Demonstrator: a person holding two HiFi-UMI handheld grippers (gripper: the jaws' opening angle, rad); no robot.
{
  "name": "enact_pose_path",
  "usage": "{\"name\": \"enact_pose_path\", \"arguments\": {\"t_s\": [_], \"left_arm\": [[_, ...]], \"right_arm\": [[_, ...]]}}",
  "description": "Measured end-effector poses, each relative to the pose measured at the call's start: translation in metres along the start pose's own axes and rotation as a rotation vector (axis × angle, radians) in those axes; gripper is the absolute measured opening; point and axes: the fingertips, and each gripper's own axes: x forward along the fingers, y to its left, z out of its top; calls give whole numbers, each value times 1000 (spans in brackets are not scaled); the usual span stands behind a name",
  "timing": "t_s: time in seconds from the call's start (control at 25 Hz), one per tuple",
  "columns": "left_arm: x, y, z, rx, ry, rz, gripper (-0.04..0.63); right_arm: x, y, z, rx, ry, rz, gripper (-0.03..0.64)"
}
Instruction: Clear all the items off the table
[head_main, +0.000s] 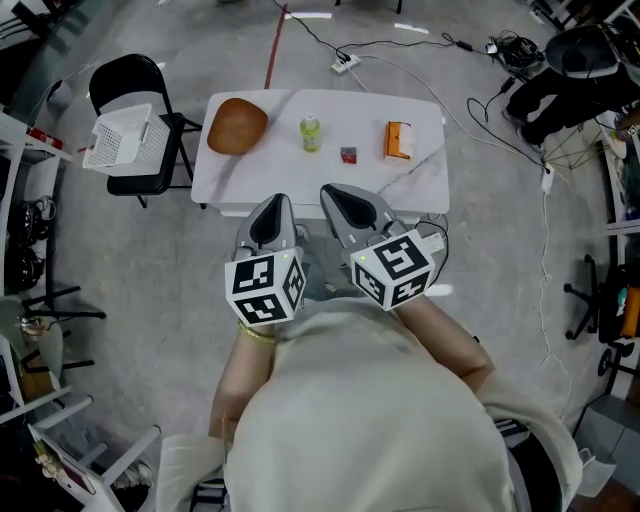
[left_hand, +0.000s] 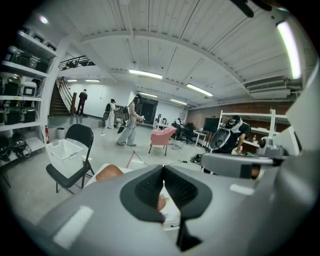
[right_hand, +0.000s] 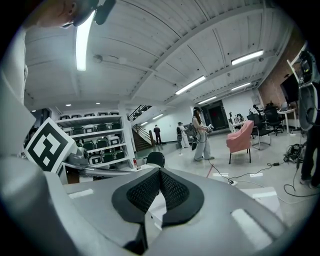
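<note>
Not begun: bowl, bottle, red block, orange box on table; left gripper, right gripper closed tight, empty.

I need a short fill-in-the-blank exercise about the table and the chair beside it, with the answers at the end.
The white plastic basket sits on the black folding ____.
The white marbled table carries ____ items.
In the head view, the rightmost item on it is the ____ box.
Answers: chair; four; orange.
</note>
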Motion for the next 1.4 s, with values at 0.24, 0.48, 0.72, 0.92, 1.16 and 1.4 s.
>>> {"name": "enact_pose_path", "arguments": {"t_s": [0.24, 0.48, 0.72, 0.92, 1.16, 1.4], "left_arm": [[29, 15, 7, 10, 3, -17, 8], [69, 32, 13, -1, 38, -37, 8], [107, 52, 12, -19, 79, -45, 8], [135, 69, 7, -21, 115, -52, 8], [166, 85, -1, 1, 165, -68, 8], [198, 97, -12, 24, 188, -104, 8]], "right_arm": [[22, -18, -2, 6, 15, -28, 7], [56, -43, 3, 27, 29, -62, 27], [95, -62, -5, 42, 47, -69, 35], [124, -83, -16, 41, 76, -84, 46], [155, -111, -39, 56, 130, -108, 64], [184, -135, -63, 21, 187, -135, 101]]}}
